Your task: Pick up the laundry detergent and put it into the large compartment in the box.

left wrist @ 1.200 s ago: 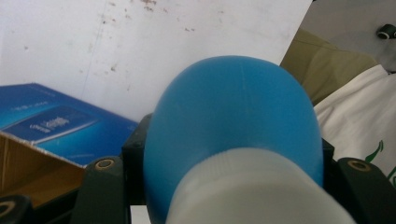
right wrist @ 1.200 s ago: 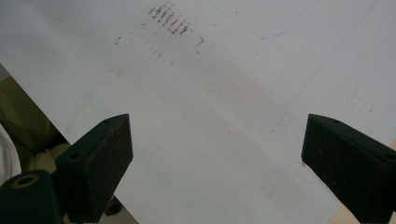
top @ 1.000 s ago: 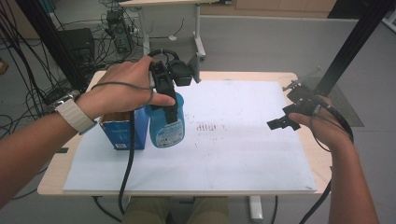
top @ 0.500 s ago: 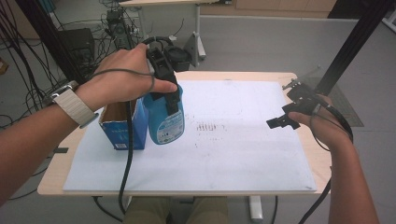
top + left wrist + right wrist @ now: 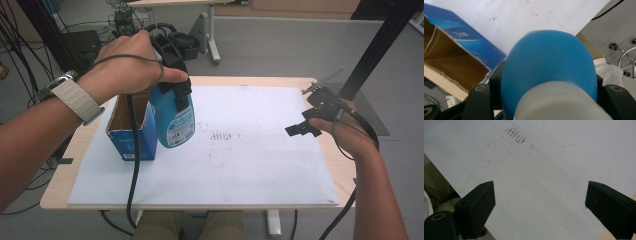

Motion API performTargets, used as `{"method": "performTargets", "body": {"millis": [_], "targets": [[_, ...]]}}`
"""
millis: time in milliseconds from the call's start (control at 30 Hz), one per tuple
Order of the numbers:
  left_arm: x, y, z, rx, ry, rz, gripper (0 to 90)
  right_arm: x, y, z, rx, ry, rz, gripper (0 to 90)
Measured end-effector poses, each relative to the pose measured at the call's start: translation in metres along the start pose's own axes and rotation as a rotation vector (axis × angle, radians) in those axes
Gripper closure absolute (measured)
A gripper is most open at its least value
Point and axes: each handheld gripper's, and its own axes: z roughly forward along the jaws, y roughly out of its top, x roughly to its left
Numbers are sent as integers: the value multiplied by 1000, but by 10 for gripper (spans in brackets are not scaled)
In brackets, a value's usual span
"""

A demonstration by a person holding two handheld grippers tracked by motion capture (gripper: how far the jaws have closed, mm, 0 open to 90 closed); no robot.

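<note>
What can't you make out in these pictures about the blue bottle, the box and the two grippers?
- Blue bottle: label print too small to read in the high view; the left gripper view shows just its rounded shoulder and pale neck.
- Left gripper: pads hidden by the bottle and the hand.
- Blue box: its inside is shadowed; contents unclear.
- Right gripper: small and dark in the high view; its own view shows jaws apart over the white board.

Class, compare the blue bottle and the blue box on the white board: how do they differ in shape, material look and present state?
The bottle is rounded, smooth plastic; the box is square-cornered cardboard with a brown inside. The bottle is capped and clamped at its neck by the left hand-held gripper; the box stands open-topped and ungripped on the board. The bottle reaches higher than the box. Both are blue and upright, side by side.
</note>
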Motion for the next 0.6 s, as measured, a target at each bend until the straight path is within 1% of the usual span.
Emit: {"method": "performTargets", "body": {"millis": [133,200,400,467,500,600], "targets": [[5,1,-6,-6,3,-53,393,0,0,1,0,3,-3,91],[8,3,-8,-4,3,-68,392,0,1,1,2,4,-5,91],[24,2,-10,-13,-25,-135,393,1,2,0,-1,1,-10,91],[28,2,-11,-12,-26,-146,393,0,2,0,-2,2,-11,91],[30,1,-12,-15,-27,-159,392,0,1,0,-3,2,-10,91],[37,-1,-14,-15,-30,-180,393,-1,0,1,-3,3,-9,91]]}}
